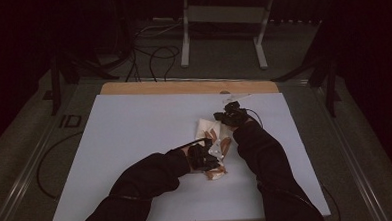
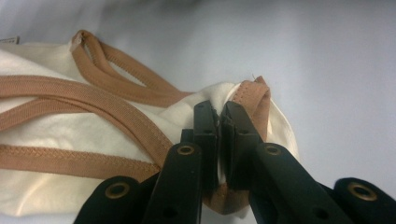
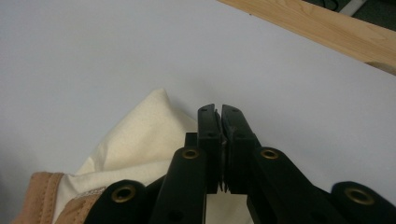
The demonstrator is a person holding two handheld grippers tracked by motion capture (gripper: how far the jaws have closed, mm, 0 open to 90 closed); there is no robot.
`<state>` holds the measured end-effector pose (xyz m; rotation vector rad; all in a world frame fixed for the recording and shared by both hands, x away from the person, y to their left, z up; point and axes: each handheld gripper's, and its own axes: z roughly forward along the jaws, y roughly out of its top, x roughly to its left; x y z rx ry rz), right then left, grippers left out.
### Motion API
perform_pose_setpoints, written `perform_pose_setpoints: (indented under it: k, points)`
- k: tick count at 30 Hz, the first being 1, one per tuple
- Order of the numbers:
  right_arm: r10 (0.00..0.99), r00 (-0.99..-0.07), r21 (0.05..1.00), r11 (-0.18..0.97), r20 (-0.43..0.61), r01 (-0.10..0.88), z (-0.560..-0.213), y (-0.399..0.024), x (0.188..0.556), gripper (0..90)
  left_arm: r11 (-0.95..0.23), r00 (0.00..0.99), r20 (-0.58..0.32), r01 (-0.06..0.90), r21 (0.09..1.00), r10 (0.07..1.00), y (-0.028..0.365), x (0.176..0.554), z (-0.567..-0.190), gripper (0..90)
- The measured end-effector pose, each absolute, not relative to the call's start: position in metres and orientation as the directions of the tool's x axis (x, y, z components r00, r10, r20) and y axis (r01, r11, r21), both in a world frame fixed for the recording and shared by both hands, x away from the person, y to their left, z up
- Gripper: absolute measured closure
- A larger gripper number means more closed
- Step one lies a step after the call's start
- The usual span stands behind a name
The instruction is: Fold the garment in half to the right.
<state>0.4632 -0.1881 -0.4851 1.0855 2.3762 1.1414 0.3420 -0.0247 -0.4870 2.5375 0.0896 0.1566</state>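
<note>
One pale blue sheet (image 1: 135, 143) covers the table, with a strip of bare wood (image 1: 183, 87) along its far edge at twelve o'clock; beyond it lie grey floor, loose cables (image 1: 154, 55) and a white metal stand (image 1: 225, 24) in a dark room. Two dark-sleeved forearms enter from six o'clock in the high view and meet at a small cream garment with tan trim (image 1: 216, 144), bunched right of the sheet's centre. The left gripper (image 1: 204, 157) sits at the garment's seven o'clock side, the right gripper (image 1: 229, 114) at its one o'clock side. The left gripper view adds detail: crossing tan bands on cream cloth, and the left gripper (image 2: 219, 119) clamped on a gathered, trimmed edge. In the right gripper view, the right gripper (image 3: 219, 122) is pressed shut with cream cloth running under it; whether it pinches cloth I cannot tell.
</note>
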Motion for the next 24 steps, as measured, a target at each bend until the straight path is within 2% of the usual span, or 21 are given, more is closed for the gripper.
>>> perform_pose_setpoints:
  k: [3, 5, 9, 10, 11, 12, 15, 18, 24]
  points:
    - [0.741, -0.669, 0.764, 0.402, 0.053, 0.505, -0.484, -0.191, 0.463, 87.7, -0.812, 0.992, 0.083, 0.031, 0.583, 0.098, -0.029, 0.343, -0.487, 82.4]
    - [0.745, -0.664, 0.764, 0.393, 0.06, 0.511, -0.484, -0.194, 0.463, 85.0, -0.795, 0.994, 0.057, 0.044, 0.605, 0.098, -0.031, 0.342, -0.486, 74.1]
    - [0.752, -0.65, 0.752, 0.367, 0.105, 0.547, -0.486, -0.199, 0.466, 56.6, -0.786, 0.988, 0.1, 0.028, 0.618, 0.114, -0.032, 0.339, -0.482, 53.6]
    - [0.754, -0.647, 0.749, 0.365, 0.111, 0.553, -0.486, -0.2, 0.466, 52.4, -0.78, 0.987, 0.099, 0.036, 0.625, 0.125, -0.031, 0.339, -0.481, 50.1]
    - [0.754, -0.647, 0.749, 0.365, 0.111, 0.553, -0.486, -0.2, 0.466, 52.4, -0.78, 0.987, 0.099, 0.036, 0.625, 0.125, -0.031, 0.339, -0.481, 48.2]
    - [0.758, -0.644, 0.74, 0.374, 0.102, 0.558, -0.486, -0.199, 0.466, 44.9, -0.774, 0.985, 0.1, 0.047, 0.631, 0.141, -0.029, 0.339, -0.479, 45.1]
    - [0.764, -0.636, 0.732, 0.369, 0.113, 0.573, -0.486, -0.2, 0.466, 40.9, -0.77, 0.982, 0.098, 0.063, 0.635, 0.162, -0.025, 0.339, -0.474, 35.7]
    - [0.76, -0.642, 0.729, 0.379, 0.106, 0.57, -0.484, -0.199, 0.465, 38.0, -0.754, 0.984, 0.079, 0.07, 0.653, 0.16, -0.02, 0.338, -0.469, 20.0]
    - [0.748, -0.654, 0.731, 0.382, 0.115, 0.566, -0.473, -0.197, 0.461, 33.1, -0.728, 0.978, 0.086, 0.081, 0.681, 0.189, -0.006, 0.333, -0.459, 3.9]
